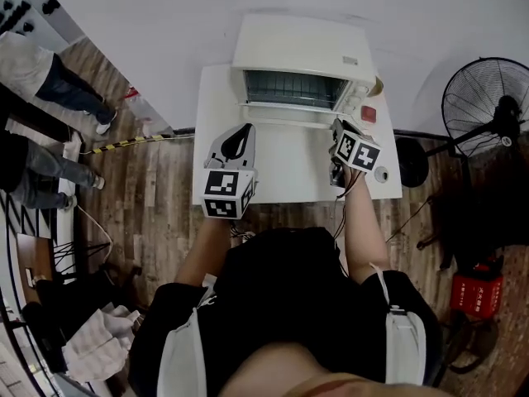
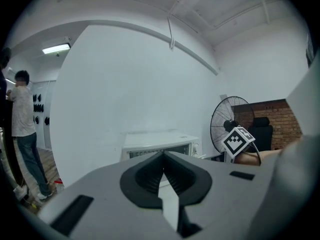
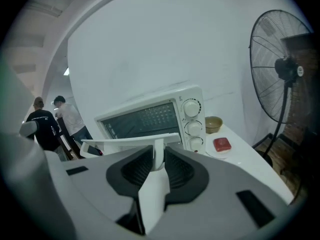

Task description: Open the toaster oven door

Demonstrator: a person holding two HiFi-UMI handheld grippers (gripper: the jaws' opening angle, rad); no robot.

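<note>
Toaster oven door (image 1: pixel 285 117) ajar, R gripper (image 3: pixel 159 154) on handle (image 3: pixel 120 143), L gripper (image 2: pixel 162 156) closed

I see a plain white wall (image 1: pixel 165 23) across the far side. Dark wood-plank floor (image 1: pixel 157 213) surrounds a white table (image 1: pixel 285 168). Standing fan (image 1: pixel 483 102) at right, with a red crate (image 1: pixel 477 294) nearer. Brick wall (image 2: pixel 280 111) far right. Ceiling strip light (image 2: pixel 56 48) glows at left.

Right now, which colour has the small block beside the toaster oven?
Red. The small square block shows best in the right gripper view.
</note>
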